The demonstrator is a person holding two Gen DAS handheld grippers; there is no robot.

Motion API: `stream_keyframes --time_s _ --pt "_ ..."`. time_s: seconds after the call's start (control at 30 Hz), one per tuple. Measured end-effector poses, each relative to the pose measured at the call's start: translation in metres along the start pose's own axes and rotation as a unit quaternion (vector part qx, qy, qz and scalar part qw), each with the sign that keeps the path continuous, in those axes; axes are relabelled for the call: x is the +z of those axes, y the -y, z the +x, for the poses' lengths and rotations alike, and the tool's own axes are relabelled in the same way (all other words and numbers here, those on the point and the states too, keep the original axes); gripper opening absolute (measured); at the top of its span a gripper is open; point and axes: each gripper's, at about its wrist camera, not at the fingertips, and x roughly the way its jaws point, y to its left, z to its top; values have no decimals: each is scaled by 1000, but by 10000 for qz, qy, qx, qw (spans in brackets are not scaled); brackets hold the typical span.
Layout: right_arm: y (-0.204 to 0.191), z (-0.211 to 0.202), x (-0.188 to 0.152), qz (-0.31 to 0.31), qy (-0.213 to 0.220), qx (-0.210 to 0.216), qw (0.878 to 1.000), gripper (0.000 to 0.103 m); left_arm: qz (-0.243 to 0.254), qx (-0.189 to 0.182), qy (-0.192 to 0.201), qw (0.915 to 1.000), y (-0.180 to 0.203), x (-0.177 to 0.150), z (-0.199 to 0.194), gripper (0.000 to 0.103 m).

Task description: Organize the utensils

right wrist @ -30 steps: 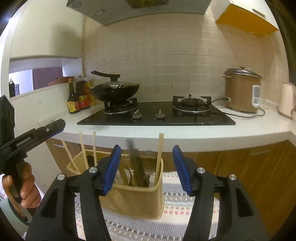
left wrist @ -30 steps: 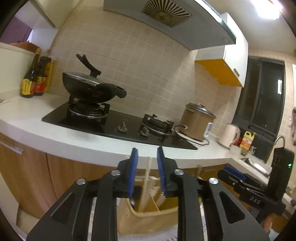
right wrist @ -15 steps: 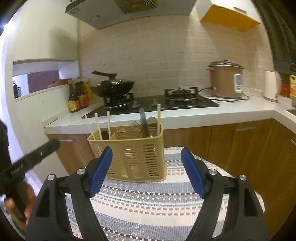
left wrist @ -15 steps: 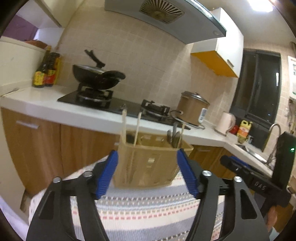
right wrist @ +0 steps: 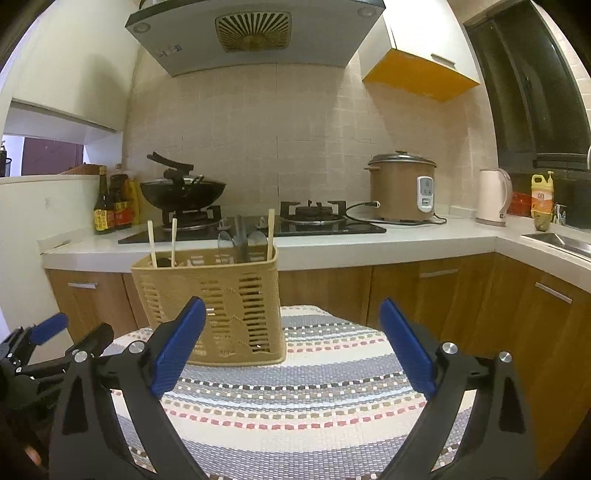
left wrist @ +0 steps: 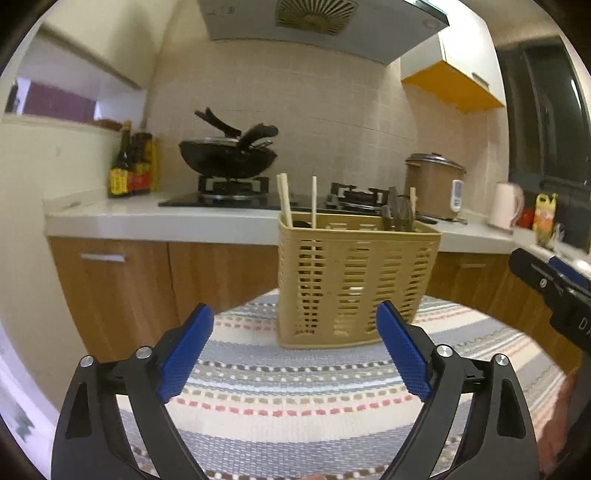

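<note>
I see both tongs spread wide and holding nothing. Left tongs (left wrist: pixel 293 345) hover low over the striped mat (left wrist: pixel 295 391), blue pads (left wrist: pixel 184 350) well apart, aimed at the utensil basket (left wrist: pixel 354 284). Right tongs (right wrist: pixel 291 343) are in the same pose, gaping and empty, with the basket (right wrist: pixel 229 306) ahead and left of centre in the right wrist view. The basket is tan slotted plastic, standing upright on the far part of the mat, in front of the wooden cabinets (right wrist: pixel 443 295). Inside it: two chopsticks (left wrist: pixel 284 199) at the left end plus a third chopstick (left wrist: pixel 314 201) just beside them, all sticking up past the rim; at the right end a cluster of dark metal utensils (left wrist: pixel 397 212) and one more light stick (left wrist: pixel 412 206). The right wrist view shows spoon bowls (right wrist: pixel 225 240) in that cluster; I cannot tell which compartment each sits in. The left wrist view catches the right tongs (left wrist: pixel 554 280) at its right edge; the right wrist view catches the left tongs (right wrist: pixel 48 328) low left. Far side: bench (right wrist: pixel 332 247) with hob (right wrist: pixel 258 225), wok (right wrist: pixel 181 190) on the left burner, sauce bottles (right wrist: pixel 110 206) far left, rice cooker (right wrist: pixel 402 186), kettle (right wrist: pixel 493 197), yellow bottle (right wrist: pixel 541 194), sink (right wrist: pixel 561 242) far right. Range hood (right wrist: pixel 255 33) overhead.
</note>
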Motion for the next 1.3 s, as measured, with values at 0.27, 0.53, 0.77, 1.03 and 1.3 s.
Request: stream_keyframes --time_s 0.27,0.53,0.77,1.03,1.3 --pt "2 -4 -1 -57 103 -168 9998 95 180 275 235 9992 3 0 -7 95" --pt "-1 0 -3 -142 -24 -186 9997 95 121 177 -16 9998 2 -1 0 95" --pt "6 8 -5 43 -254 -90 9996 95 192 233 -93 9995 5 -3 4 95" --pt "3 9 -7 -26 -280 -140 9995 95 191 278 -154 9993 4 -3 6 95" --pt "-7 6 -9 -279 -190 -218 9992 95 162 288 -200 9993 4 -3 7 95"
